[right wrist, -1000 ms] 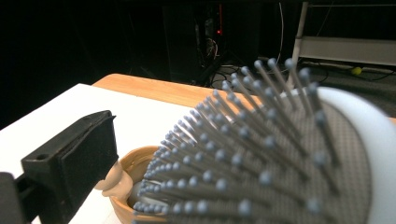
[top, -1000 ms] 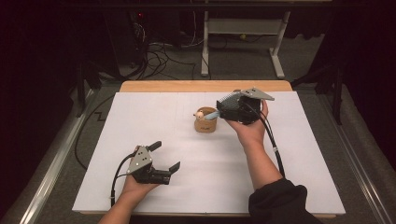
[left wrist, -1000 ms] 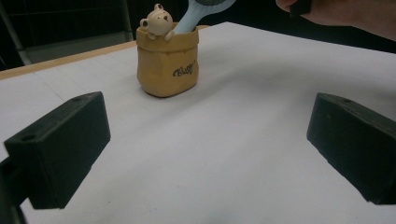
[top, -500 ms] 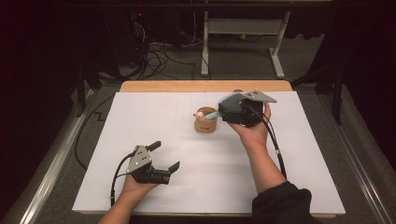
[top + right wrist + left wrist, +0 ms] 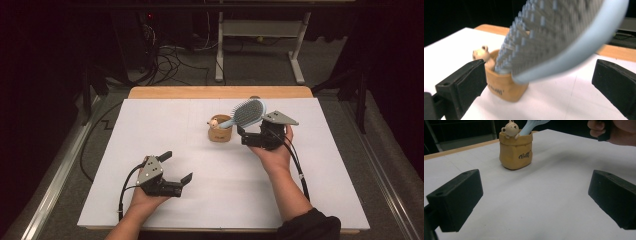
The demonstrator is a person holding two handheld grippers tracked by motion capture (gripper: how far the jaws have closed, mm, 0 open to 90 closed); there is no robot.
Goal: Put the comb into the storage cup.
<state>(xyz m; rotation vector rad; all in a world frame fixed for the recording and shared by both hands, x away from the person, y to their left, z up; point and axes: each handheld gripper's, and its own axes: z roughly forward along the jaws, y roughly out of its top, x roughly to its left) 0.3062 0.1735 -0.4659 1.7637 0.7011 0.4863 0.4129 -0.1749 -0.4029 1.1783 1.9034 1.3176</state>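
Observation:
A tan bag-shaped cup (image 5: 220, 134) with a small bear figure (image 5: 214, 122) on its rim stands at the middle of the white table sheet (image 5: 150, 125). A light blue hairbrush (image 5: 248, 112) has its handle in the cup, and its bristled head leans out to the right. My right gripper (image 5: 244, 136) is open just right of the cup, under the brush head and not gripping it. In the right gripper view the brush (image 5: 559, 35) hangs blurred above the open jaws, with the cup (image 5: 504, 87) behind. My left gripper (image 5: 176, 166) stands open near the front left and faces the cup (image 5: 516, 152).
A wooden table edge (image 5: 220, 92) runs along the back of the sheet. Behind the table, cables (image 5: 170, 55) and a white metal frame (image 5: 295, 50) sit on the dark floor. The other hand (image 5: 611, 132) is at the upper right of the left gripper view.
My right gripper has opened and let go of the brush, then drawn back toward the person. The brush now leans out of the cup. The left gripper has not moved.

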